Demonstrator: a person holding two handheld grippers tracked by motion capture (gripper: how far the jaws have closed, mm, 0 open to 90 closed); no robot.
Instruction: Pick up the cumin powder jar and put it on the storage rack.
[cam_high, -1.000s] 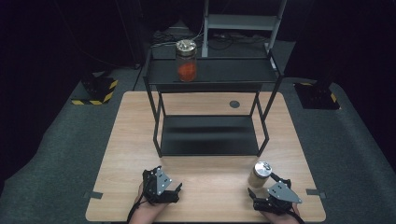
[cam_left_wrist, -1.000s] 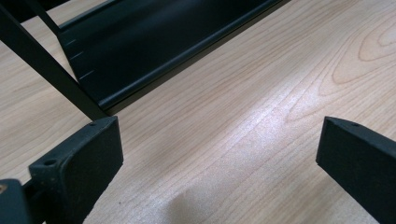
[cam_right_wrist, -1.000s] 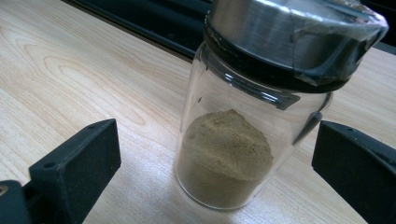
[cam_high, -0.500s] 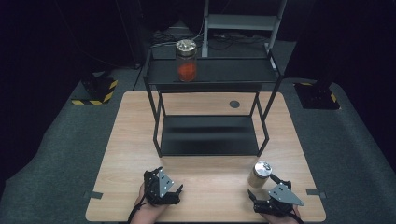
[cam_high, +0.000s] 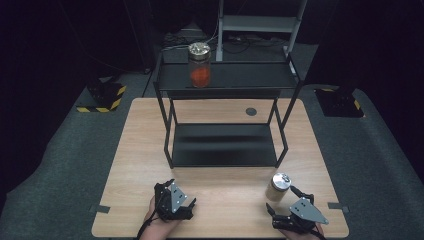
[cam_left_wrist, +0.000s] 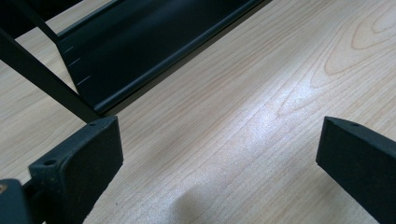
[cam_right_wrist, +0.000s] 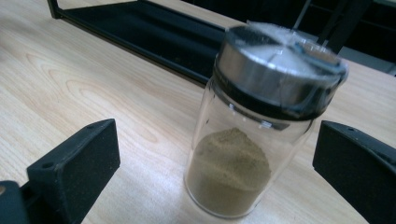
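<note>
Looks like a lab test cell: black curtained walls, grey carpet (cam_high: 65, 165), hazard-striped base weights (cam_high: 102, 97), lone wooden table (cam_high: 135, 150).

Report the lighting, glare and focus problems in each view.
High view: the light wooden table is lit while the surroundings fall nearly black. Left gripper view: a pale glare patch on the wood, black metal shelf rack slightly soft. Right gripper view: the glass spice jar of brown powder has a blurred silver lid, with reflections on the glass.

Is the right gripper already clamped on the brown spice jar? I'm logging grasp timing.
No: in the right gripper view the right gripper stands open, with the brown spice jar between its jaws, clear of both.
</note>
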